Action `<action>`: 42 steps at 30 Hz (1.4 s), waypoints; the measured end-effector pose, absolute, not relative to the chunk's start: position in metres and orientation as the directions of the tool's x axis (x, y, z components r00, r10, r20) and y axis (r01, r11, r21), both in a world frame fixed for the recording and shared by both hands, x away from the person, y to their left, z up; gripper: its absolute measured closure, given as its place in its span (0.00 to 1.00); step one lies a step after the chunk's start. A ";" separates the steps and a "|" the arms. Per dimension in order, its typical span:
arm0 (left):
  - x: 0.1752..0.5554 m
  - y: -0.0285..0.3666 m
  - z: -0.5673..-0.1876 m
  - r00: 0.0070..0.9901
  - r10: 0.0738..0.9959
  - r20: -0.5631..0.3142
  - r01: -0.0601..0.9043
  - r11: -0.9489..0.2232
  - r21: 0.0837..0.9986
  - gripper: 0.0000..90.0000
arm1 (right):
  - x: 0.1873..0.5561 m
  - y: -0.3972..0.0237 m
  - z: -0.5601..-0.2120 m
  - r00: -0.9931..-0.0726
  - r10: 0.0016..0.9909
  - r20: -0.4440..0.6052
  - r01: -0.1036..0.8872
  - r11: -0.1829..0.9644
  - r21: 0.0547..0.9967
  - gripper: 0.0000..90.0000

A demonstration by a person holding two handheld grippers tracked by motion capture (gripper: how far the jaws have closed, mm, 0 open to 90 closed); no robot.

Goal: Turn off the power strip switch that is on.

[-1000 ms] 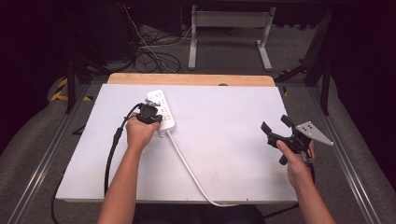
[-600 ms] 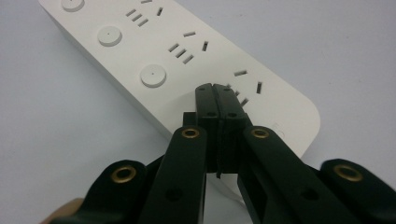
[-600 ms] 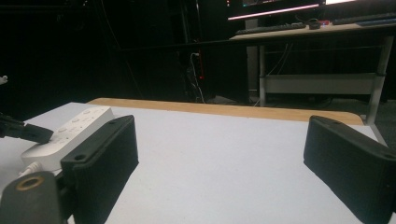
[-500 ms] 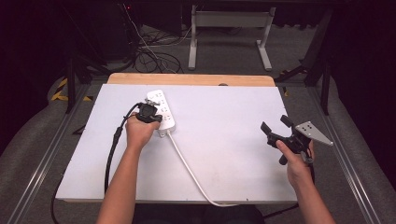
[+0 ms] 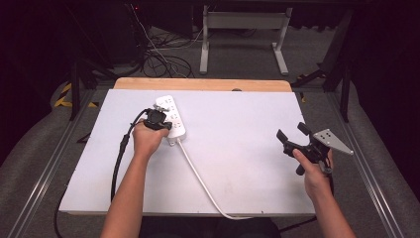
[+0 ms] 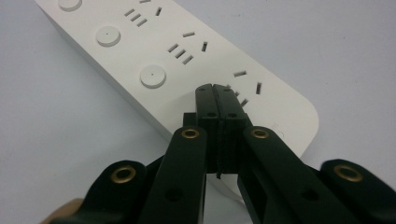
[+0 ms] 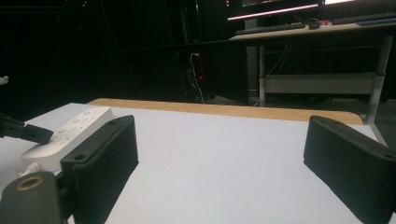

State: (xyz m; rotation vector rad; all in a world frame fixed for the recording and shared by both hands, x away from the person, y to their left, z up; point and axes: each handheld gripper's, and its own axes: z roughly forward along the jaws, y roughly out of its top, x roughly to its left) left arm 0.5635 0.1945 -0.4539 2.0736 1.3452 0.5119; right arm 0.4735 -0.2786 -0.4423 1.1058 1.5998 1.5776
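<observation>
A white power strip (image 5: 173, 119) lies on the white table (image 5: 247, 124), left of centre, and its white cord (image 5: 200, 181) runs to the front edge. My left gripper (image 5: 157, 119) is shut, with nothing between the jaws. Its tips (image 6: 215, 93) rest over the socket at the near end of the power strip (image 6: 154, 51), beside a round button (image 6: 152, 76). My right gripper (image 5: 293, 135) is held above the table's right side, open and empty. In the right gripper view its gripper (image 7: 224, 154) has its jaws wide apart, and the power strip (image 7: 70, 130) lies far left.
A black cable (image 5: 119, 158) trails from the left gripper off the table's front left. A wooden strip (image 5: 198, 84) borders the table's far edge. Beyond it are floor cables (image 5: 163, 54) and a white desk frame (image 5: 242, 29). Metal rails (image 5: 49, 153) run along both sides.
</observation>
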 end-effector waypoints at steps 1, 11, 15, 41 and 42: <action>0.564 0.194 -0.454 0.418 0.908 -0.005 0.675 -0.307 0.671 1.00 | 0.474 -0.279 -0.442 -0.453 0.882 0.127 0.132 -0.075 0.988 0.11; 0.561 0.199 -0.456 0.441 0.897 -0.036 0.632 -0.282 0.722 1.00 | 0.473 -0.280 -0.442 -0.448 0.884 0.132 0.128 -0.082 0.988 0.11; 0.558 0.207 -0.452 0.413 0.907 -0.076 0.574 -0.195 0.795 1.00 | 0.472 -0.279 -0.441 -0.449 0.884 0.127 0.128 -0.077 0.989 0.11; 0.476 0.266 -0.419 0.260 0.965 -0.041 0.185 -0.008 0.983 1.00 | 0.470 -0.278 -0.439 -0.451 0.884 0.121 0.118 -0.075 0.990 0.11; 0.472 0.270 -0.421 0.251 0.967 -0.042 0.184 -0.005 0.983 1.00 | 0.469 -0.278 -0.439 -0.450 0.885 0.121 0.121 -0.074 0.990 0.11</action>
